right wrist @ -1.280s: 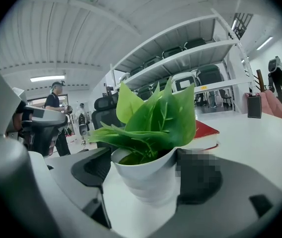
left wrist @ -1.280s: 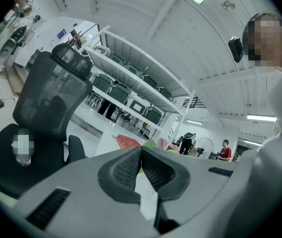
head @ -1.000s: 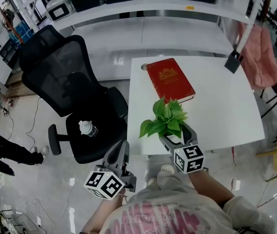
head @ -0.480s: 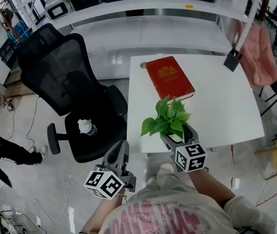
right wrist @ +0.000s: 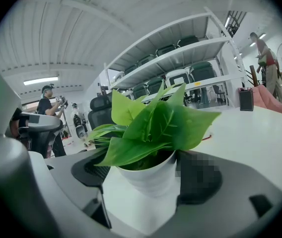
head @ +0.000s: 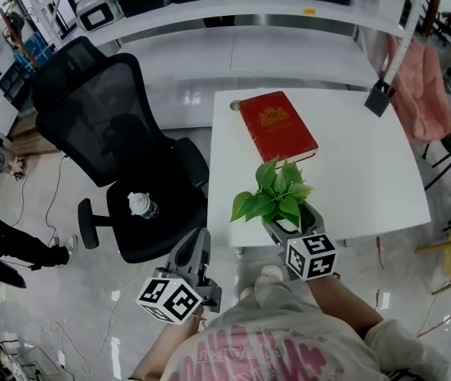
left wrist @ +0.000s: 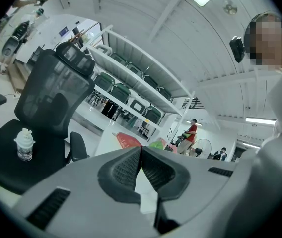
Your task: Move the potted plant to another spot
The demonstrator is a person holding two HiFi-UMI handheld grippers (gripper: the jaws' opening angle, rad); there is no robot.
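The potted plant (head: 271, 193), green leaves in a small white pot (right wrist: 148, 175), stands between the jaws of my right gripper (head: 291, 219) above the near edge of the white table (head: 368, 181). Both pads press the pot's sides, so the right gripper (right wrist: 146, 167) is shut on it. I cannot tell whether the pot rests on the table. My left gripper (head: 197, 248) hangs left of the table over the floor. In the left gripper view its ribbed pads meet, and the left gripper (left wrist: 141, 155) holds nothing.
A red book (head: 276, 127) lies on the table's far left part. A black office chair (head: 114, 133) stands left of the table with a small bottle (head: 142, 207) on its seat. A dark small object (head: 379, 100) sits at the table's far right corner. Shelving runs along the back.
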